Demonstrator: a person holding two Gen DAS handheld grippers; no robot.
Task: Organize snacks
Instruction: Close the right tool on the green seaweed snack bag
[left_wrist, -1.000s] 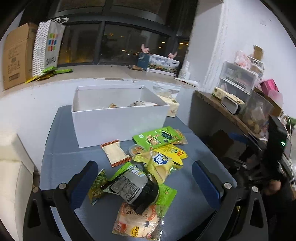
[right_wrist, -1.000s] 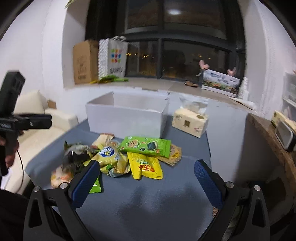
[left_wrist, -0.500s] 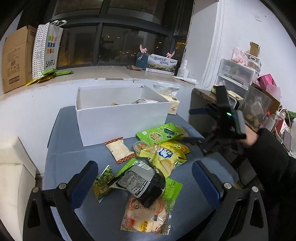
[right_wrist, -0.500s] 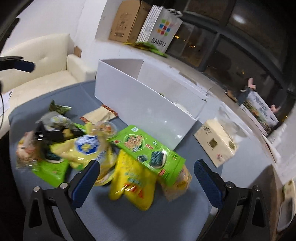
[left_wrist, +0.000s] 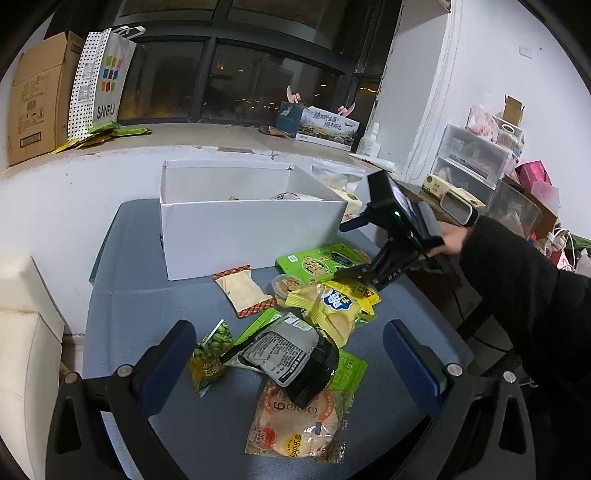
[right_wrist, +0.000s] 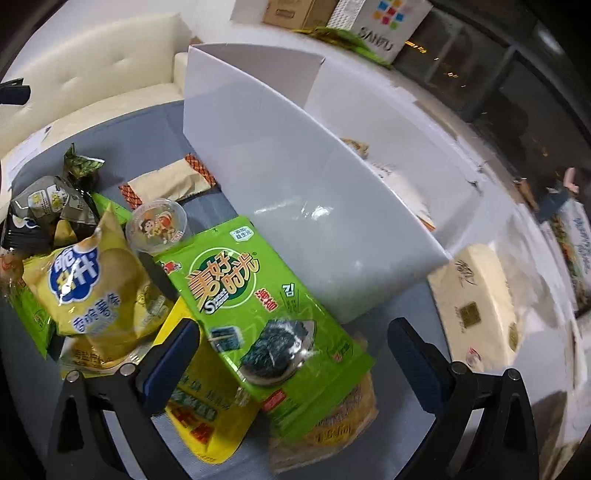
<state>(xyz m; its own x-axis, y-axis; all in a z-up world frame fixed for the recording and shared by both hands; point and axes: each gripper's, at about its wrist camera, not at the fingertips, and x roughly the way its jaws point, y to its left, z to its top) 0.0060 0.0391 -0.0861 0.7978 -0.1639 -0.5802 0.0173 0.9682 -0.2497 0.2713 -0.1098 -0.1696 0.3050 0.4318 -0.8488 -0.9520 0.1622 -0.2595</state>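
Observation:
A heap of snack packs lies on the grey table (left_wrist: 147, 295) in front of a white box (left_wrist: 236, 229). My right gripper (right_wrist: 291, 350) is open, its fingers either side of a green seaweed pack (right_wrist: 258, 295) that lies on a yellow pack (right_wrist: 199, 387). In the left wrist view the right gripper (left_wrist: 354, 271) hangs over the same green pack (left_wrist: 317, 260). My left gripper (left_wrist: 290, 354) is open and empty, above a black-and-grey pack (left_wrist: 284, 354) and a round cracker pack (left_wrist: 295, 428).
The white box (right_wrist: 314, 184) holds a few snacks. A tissue box (right_wrist: 476, 306) stands right of it. A yellow chip bag (right_wrist: 88, 291), a jelly cup (right_wrist: 157, 225) and a tan wafer pack (right_wrist: 170, 181) lie nearby. A cream sofa (right_wrist: 92, 81) is on the left.
My right gripper has moved forward and down to the green seaweed pack, which now lies between its fingers. My left gripper has barely moved.

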